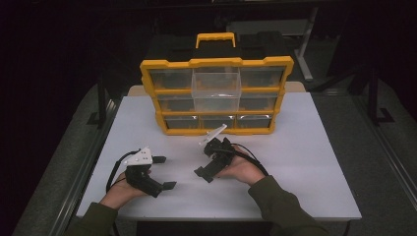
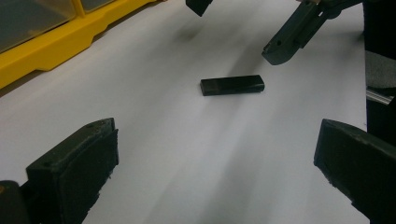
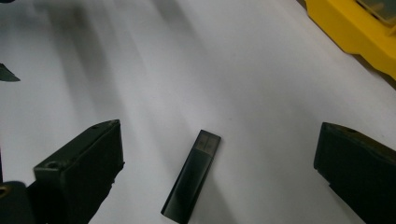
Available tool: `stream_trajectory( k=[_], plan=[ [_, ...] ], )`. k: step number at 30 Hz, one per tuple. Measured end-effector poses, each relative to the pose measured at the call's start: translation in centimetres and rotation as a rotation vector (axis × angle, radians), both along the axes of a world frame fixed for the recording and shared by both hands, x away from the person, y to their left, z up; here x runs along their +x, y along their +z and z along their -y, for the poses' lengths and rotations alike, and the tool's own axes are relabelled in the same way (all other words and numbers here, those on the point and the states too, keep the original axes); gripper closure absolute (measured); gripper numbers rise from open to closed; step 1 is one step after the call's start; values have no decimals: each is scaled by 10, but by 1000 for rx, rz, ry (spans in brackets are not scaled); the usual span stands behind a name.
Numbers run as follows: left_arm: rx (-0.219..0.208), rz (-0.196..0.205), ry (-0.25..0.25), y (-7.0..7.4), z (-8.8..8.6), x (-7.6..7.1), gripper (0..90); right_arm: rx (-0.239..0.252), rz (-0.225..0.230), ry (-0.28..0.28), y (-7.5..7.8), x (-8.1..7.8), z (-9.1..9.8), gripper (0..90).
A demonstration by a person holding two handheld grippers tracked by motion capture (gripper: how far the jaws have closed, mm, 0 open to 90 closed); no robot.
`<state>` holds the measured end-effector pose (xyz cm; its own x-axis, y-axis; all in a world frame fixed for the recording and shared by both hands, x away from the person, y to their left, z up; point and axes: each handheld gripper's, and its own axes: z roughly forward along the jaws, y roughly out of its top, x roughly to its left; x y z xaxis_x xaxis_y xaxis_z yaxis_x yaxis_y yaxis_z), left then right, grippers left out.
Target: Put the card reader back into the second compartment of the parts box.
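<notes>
A small black stick, like a USB drive (image 2: pixel 232 85), lies flat on the white table (image 1: pixel 305 157) between the two grippers. In the right gripper view the stick (image 3: pixel 191 182) lies just ahead of and between the jaws of my right gripper (image 3: pixel 219 140), which is open and holds nothing. My left gripper (image 2: pixel 217 135) is also open and faces the stick from a short distance. In the high view the left gripper (image 1: pixel 163 172) is at the front left and the right gripper (image 1: pixel 204 160) is at the front centre, pointing towards each other.
A yellow organizer case (image 1: pixel 216 93) with clear drawers stands upright at the back centre of the table; one clear drawer (image 1: pixel 216 83) sticks out of its top row. Its yellow edge (image 2: pixel 46 46) (image 3: pixel 355 32) is near both grippers. The table's sides drop off into dark floor.
</notes>
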<state>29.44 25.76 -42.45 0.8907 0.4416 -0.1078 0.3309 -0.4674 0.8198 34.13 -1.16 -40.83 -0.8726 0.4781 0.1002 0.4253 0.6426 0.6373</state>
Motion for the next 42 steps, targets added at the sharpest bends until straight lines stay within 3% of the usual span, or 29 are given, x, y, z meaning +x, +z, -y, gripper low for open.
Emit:
stream_trajectory(
  k=[19,34,42],
  plan=[
    [1,-7,2,-2,0,0,0,-19,-16,6,-6,-4,0,228],
    [0,-12,10,-2,1,0,0,-50,-74,4,-14,-7,-2,464],
    [-2,-12,8,-2,1,0,0,-74,-92,15,-19,-8,-5,530]
  ],
)
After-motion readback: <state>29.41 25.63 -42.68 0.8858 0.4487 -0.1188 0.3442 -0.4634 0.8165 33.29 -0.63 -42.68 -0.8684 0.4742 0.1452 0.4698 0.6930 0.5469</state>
